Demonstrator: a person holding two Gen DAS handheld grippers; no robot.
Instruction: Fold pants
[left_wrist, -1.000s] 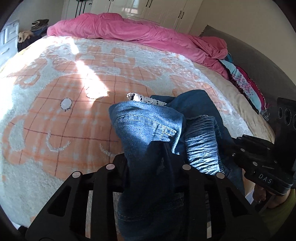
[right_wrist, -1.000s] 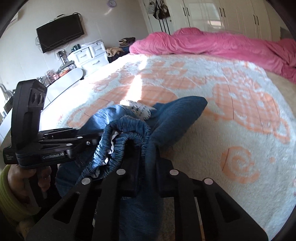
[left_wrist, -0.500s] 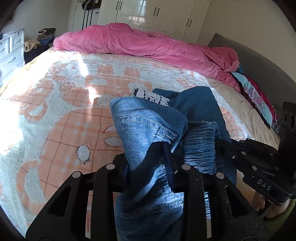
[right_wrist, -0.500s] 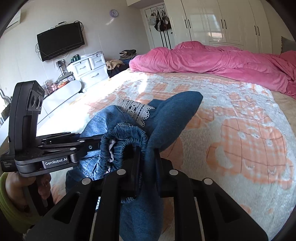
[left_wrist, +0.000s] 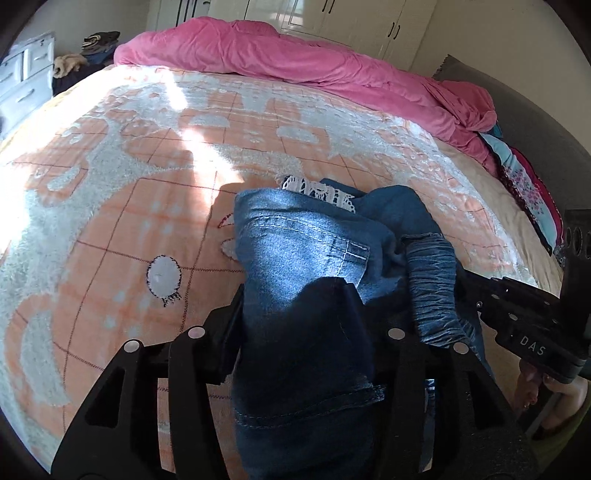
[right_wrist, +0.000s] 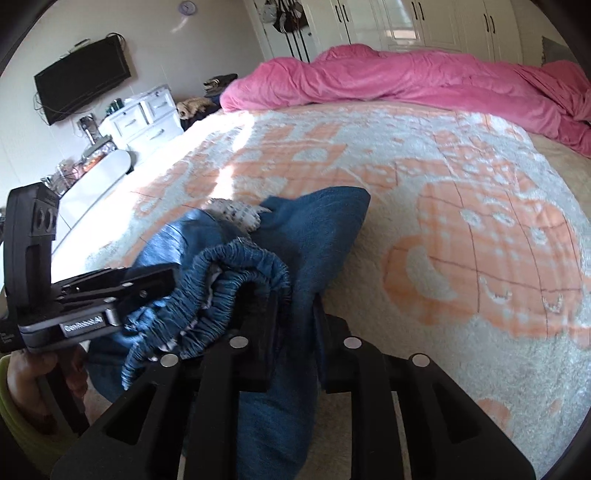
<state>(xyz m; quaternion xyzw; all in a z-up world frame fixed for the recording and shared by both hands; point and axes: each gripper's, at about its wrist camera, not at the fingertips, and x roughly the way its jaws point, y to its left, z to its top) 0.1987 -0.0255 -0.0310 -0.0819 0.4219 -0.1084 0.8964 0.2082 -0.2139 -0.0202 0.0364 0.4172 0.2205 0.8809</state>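
A pair of blue denim pants (left_wrist: 295, 266) hangs bunched between two black handheld grippers, held up above the near edge of a bed. The fabric is heavy and creased, with pale topstitching along a pocket seam, a gathered elastic waistband (right_wrist: 236, 280) ruffled into tight ridges, and a scrap of white lace trim (left_wrist: 317, 192) poking out on top. The left gripper (left_wrist: 306, 332) is clamped on a thick fold of the denim, which fills the gap between its fingers and spills toward the camera. The right gripper (right_wrist: 295, 317) is likewise pinched on a fold beside the waistband. Each gripper also appears at the edge of the other's view, with part of the holding hand (right_wrist: 29, 384) cut off by the frame. How far the pants reach below is hidden by the gripper bodies. Under them spreads a fluffy bedspread (right_wrist: 461, 229) in cream and orange with a grid and cartoon shapes, lit by a sun patch. A rumpled pink duvet (left_wrist: 295, 59) lies along the far side. Beyond stand white wardrobes (right_wrist: 424, 22), a white dresser (right_wrist: 144, 118) and a wall-mounted television (right_wrist: 81, 88).
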